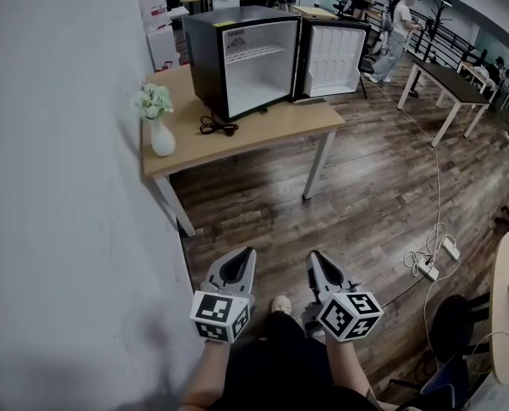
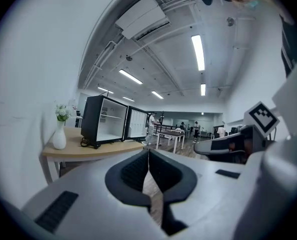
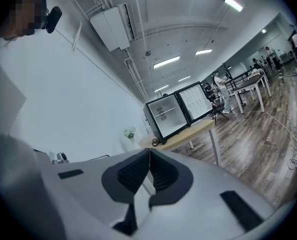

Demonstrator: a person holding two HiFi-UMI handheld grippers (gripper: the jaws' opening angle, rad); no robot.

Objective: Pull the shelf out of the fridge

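Fridge [image 1: 253, 84] stands door open on the counter [image 1: 263, 131], upper centre of the head view. Wire shelf [image 1: 256, 53] is seated inside, upper part. Left gripper [image 1: 248, 252] and right gripper [image 1: 314, 255] are at bottom centre, well apart from the fridge. Both jaws are closed together, gripping nothing.

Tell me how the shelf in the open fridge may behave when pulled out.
The shelf looks like a thin white wire rack, so it is probably stiff and light. It lies level across the fridge, so it should slide straight out, but may tip once mostly out.
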